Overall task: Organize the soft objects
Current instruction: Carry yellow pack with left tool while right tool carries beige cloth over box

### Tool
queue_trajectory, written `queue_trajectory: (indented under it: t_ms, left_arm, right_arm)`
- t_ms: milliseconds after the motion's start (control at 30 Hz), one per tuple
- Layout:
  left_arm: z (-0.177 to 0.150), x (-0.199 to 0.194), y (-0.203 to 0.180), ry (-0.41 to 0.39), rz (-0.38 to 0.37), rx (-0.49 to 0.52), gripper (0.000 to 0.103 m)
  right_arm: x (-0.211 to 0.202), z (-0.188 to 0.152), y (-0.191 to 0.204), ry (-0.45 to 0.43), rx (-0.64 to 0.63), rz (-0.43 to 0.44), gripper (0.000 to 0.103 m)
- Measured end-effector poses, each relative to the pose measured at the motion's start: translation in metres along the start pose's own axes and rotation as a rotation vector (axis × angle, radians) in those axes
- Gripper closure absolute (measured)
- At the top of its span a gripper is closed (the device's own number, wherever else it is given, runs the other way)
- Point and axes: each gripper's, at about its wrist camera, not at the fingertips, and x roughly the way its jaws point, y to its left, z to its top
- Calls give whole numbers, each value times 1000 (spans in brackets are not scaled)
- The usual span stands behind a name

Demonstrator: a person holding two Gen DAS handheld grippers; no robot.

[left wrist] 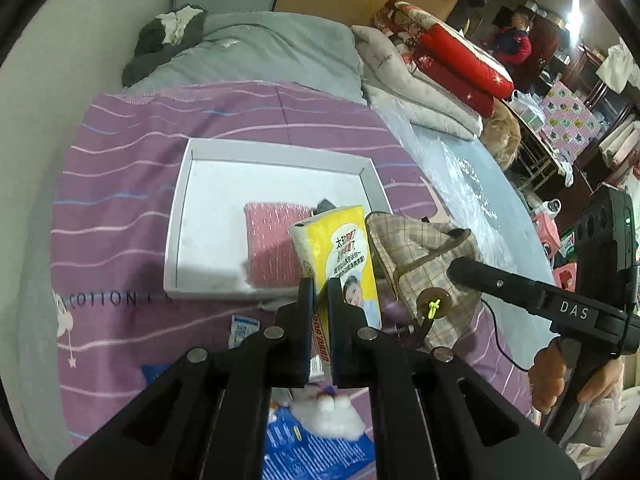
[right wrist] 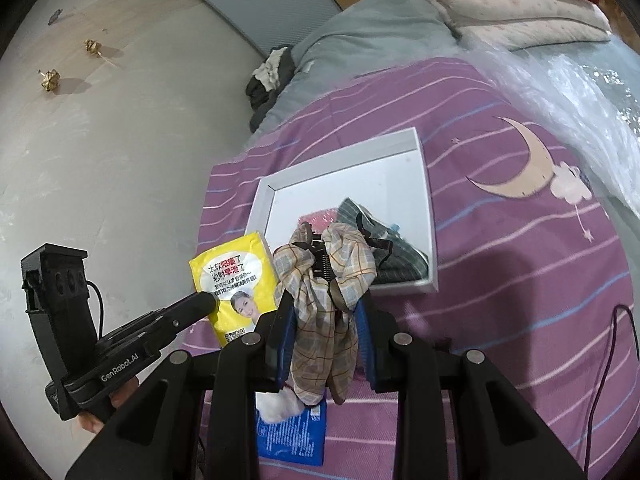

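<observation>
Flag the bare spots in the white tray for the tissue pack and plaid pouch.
White tray: the far half and left side are bare, bordered by the far and left walls. The near right corner is crowded: pink cloth and dark striped fabric. The left hand-held gripper holds the tissue pack; the right hand-held gripper holds the plaid pouch.

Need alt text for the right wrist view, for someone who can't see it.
The right gripper is shut on a plaid cloth pouch, held above a purple striped bedspread. Beyond it lies a white tray holding folded fabrics; at left, the left gripper grips a yellow tissue pack.
</observation>
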Motion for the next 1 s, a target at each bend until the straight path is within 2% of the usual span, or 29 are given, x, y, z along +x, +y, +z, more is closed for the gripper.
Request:
queue_trajectory:
  t_ms: [400, 667, 833, 1000]
  left_arm:
    - [29, 13, 34, 0, -16, 2, 95]
    - [42, 32, 62, 56, 15, 23, 95]
    - [48, 49, 81, 104, 32, 51, 95]
    - [49, 70, 88, 165, 74, 107, 95]
  right_arm:
    - [29, 34, 7, 27, -10, 25, 76]
    - [62, 44, 19, 77, -45, 54, 76]
    - [75, 73, 4, 97, -56, 48, 76]
    - [89, 104, -17, 177, -90, 67, 76]
